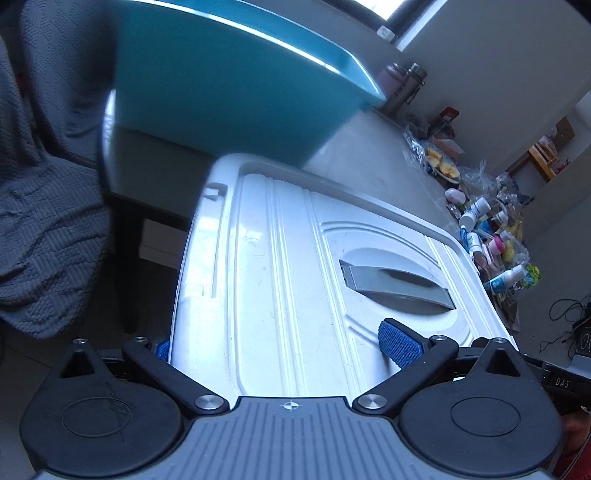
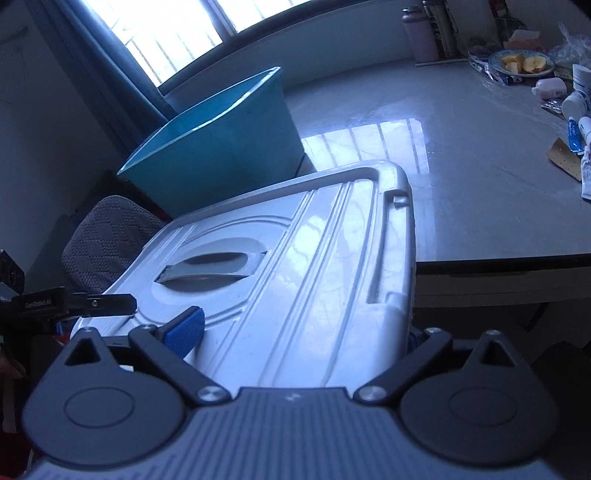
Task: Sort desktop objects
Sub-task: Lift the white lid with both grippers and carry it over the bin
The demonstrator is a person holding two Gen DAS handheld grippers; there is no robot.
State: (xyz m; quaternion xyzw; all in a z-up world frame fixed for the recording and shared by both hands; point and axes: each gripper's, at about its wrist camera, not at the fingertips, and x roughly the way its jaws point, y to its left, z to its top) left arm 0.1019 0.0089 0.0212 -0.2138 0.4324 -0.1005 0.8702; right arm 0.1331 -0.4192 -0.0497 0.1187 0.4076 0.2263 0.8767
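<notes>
A big white plastic lid (image 1: 288, 240) with a grey recessed handle (image 1: 399, 286) fills both views and is held tilted in front of the table edge. My left gripper (image 1: 280, 347) is shut on one end: its right blue pad (image 1: 399, 343) presses on the lid's top, while the left pad (image 1: 162, 349) sits under the rim. My right gripper (image 2: 301, 334) clamps the opposite end of the lid (image 2: 295, 240), one blue pad (image 2: 184, 332) on top and the other finger hidden below. A teal bin (image 2: 221, 140) stands open on the table just beyond the lid.
The grey table (image 2: 480, 184) carries clutter at its far side: small bottles and tubes (image 1: 480, 221), a plate of cut fruit (image 2: 521, 62), plastic bags and flasks (image 2: 421, 33). A grey knitted fabric (image 1: 44, 184) hangs at the left. The left gripper's finger (image 2: 92, 301) shows in the right wrist view.
</notes>
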